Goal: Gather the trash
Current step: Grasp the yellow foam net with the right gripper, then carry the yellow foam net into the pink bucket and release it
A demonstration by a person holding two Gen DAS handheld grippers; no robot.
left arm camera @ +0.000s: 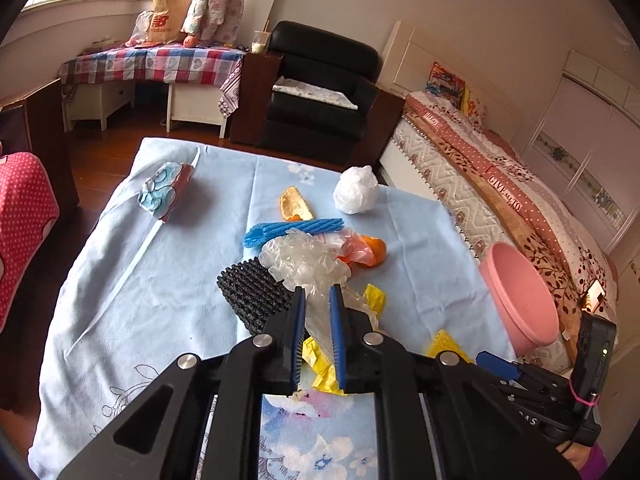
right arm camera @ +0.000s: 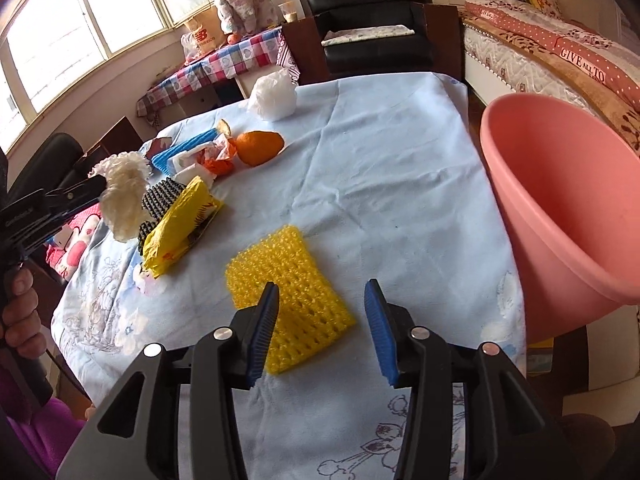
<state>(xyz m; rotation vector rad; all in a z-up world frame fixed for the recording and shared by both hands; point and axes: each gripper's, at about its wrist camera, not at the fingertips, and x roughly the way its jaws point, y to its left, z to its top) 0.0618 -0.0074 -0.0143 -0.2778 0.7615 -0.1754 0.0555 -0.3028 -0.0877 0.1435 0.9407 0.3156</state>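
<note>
Jaws of the left gripper (left arm camera: 318,292) pinch the clear plastic glove (left arm camera: 304,260) — right gripper (right arm camera: 322,294) gapes, empty, over the yellow foam net (right arm camera: 288,296).

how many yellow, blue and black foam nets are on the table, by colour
yellow foam net: 1
blue foam net: 1
black foam net: 1
total: 3
</note>
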